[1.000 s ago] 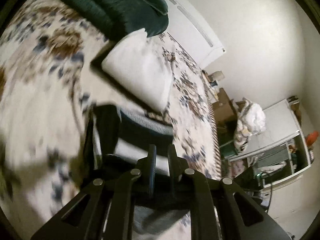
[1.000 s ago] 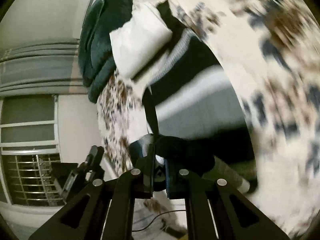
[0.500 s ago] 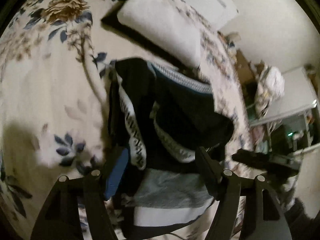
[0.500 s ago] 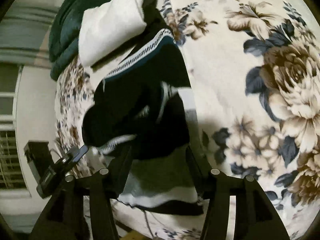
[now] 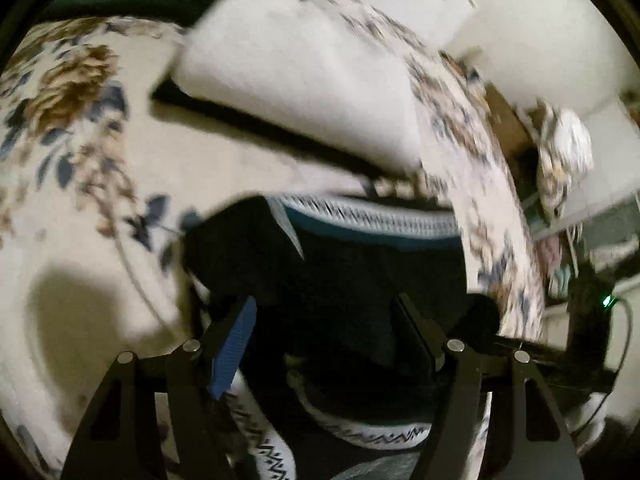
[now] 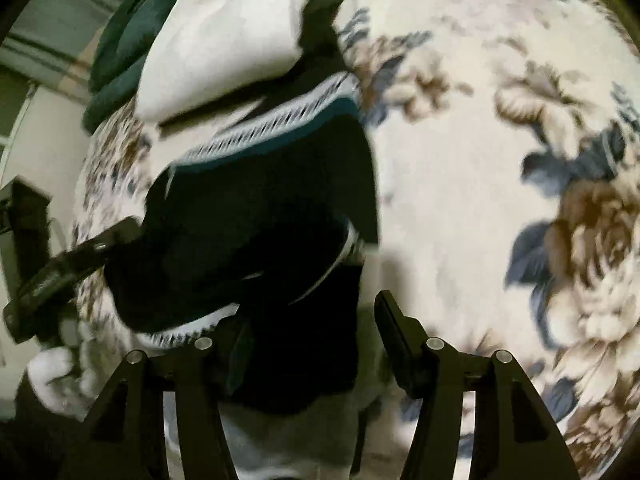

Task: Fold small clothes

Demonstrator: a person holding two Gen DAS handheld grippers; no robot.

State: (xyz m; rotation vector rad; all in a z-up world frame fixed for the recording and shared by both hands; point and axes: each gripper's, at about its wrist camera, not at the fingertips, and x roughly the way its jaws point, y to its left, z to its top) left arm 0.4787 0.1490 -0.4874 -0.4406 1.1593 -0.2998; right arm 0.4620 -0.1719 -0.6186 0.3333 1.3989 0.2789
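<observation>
A small dark garment (image 5: 352, 280) with white zigzag-patterned bands and a teal stripe lies folded over on the floral bedspread (image 5: 80, 160). It also shows in the right wrist view (image 6: 256, 216). My left gripper (image 5: 324, 320) is open, its fingers spread on either side of the garment's near part, holding nothing. My right gripper (image 6: 312, 320) is open too, just above the garment's near edge, holding nothing. The left gripper shows as a dark bar (image 6: 60, 272) at the left of the right wrist view.
A white pillow (image 5: 304, 80) lies just beyond the garment, with a dark green blanket (image 6: 128, 40) behind it. The floral bedspread (image 6: 500, 160) stretches to the right. Past the bed's edge stand shelves with clutter (image 5: 568, 168). Both views are motion-blurred.
One second ago both grippers were shut on the garment, lifting it. They laid the top half over, opened, and now hover low over the folded garment.
</observation>
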